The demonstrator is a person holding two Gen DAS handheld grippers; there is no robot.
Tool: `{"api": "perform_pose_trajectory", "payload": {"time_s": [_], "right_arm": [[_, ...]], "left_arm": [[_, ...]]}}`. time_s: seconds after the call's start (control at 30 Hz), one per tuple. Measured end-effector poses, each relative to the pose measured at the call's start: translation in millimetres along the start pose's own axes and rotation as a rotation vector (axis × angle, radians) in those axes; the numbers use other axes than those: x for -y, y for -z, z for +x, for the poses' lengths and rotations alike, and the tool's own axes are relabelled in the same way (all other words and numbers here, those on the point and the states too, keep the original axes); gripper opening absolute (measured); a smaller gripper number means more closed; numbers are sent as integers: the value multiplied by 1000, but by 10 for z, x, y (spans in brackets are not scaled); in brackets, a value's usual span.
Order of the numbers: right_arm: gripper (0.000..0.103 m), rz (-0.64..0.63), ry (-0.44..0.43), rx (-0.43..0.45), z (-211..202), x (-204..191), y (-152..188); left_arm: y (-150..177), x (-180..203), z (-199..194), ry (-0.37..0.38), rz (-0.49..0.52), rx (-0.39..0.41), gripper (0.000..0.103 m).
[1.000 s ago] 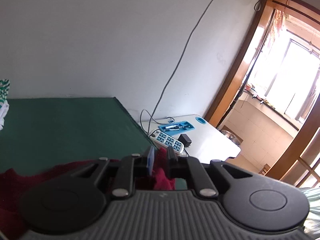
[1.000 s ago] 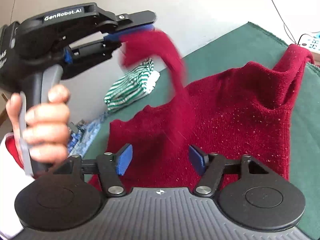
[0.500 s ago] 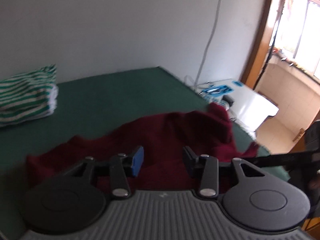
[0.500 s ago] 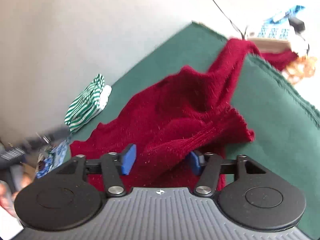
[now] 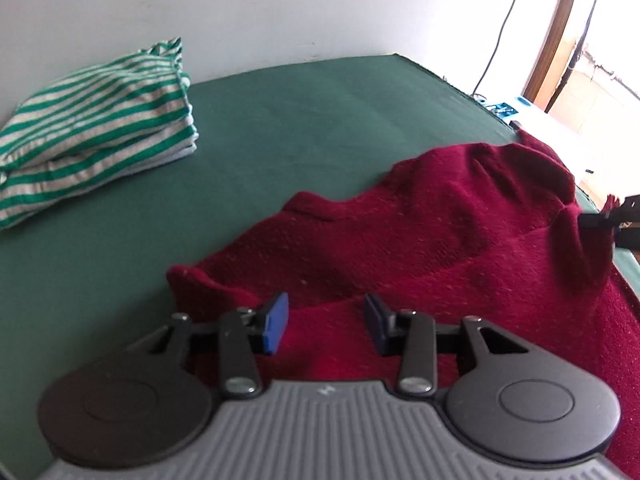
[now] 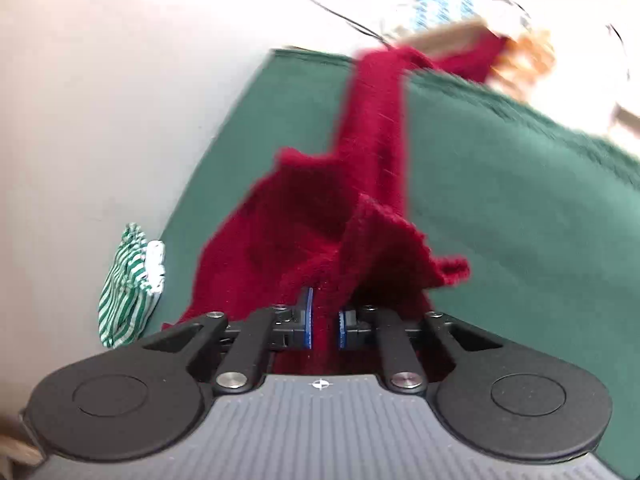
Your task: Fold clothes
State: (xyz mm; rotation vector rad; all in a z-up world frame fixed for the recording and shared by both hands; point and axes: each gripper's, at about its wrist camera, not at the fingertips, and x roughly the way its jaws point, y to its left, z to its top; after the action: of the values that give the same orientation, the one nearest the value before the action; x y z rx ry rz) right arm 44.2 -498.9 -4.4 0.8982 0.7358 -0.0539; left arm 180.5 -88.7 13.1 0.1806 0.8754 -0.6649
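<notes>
A dark red knit sweater (image 5: 420, 232) lies rumpled on the green table cover (image 5: 300, 120). My left gripper (image 5: 326, 322) hovers open just over its near edge, nothing between the blue pads. In the right wrist view my right gripper (image 6: 324, 320) is shut on a bunched fold of the red sweater (image 6: 304, 232), lifting it off the green cover (image 6: 520, 220). One sleeve trails toward the far table edge. At the right edge of the left wrist view the right gripper's black fingers (image 5: 612, 216) pinch the sweater.
A folded green-and-white striped garment (image 5: 92, 116) sits at the back left near the wall, also the striped garment (image 6: 128, 292) in the right wrist view. A white side table with blue items (image 5: 504, 108) stands past the far right edge. A cable hangs down the wall.
My left gripper let go of the sweater, opened and swung down toward the table. My right gripper closed on a fold of the sweater and pulls it up.
</notes>
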Motion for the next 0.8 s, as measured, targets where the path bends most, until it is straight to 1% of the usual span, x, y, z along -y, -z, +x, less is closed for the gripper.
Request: {"api": "perform_pose_trajectory", "payload": {"time_s": [0.03, 0.07, 0.13, 0.2, 0.33, 0.6, 0.63, 0.7, 0.73, 0.8], "right_arm": [[11, -46, -15, 26, 4, -96, -46], [10, -99, -34, 65, -28, -227, -108], [9, -186, -69, 148, -76, -423, -216], [5, -202, -27, 179, -44, -374, -227], [5, -233, 55, 241, 22, -275, -250], [5, -294, 221, 364, 152, -76, -295], [5, -298, 238, 380, 163, -50, -303], [5, -282, 239, 413, 155, 8, -331], [5, -293, 255, 407, 149, -1, -337], [5, -329, 313, 368, 243, 11, -343]], "left_arm": [[-3, -22, -28, 10, -1, 8, 47], [-10, -47, -45, 21, 0, 15, 52], [-26, -80, -52, 40, 8, 23, 56], [-38, -113, -18, 52, 25, 12, 57], [0, -132, 39, 66, 64, -5, 63], [94, -159, 125, 67, 100, -5, 64], [92, -155, 125, 63, 105, -4, 64], [95, -150, 126, 50, 119, -1, 65], [98, -146, 129, 44, 124, 1, 66], [108, -136, 142, 33, 133, 4, 68]]}}
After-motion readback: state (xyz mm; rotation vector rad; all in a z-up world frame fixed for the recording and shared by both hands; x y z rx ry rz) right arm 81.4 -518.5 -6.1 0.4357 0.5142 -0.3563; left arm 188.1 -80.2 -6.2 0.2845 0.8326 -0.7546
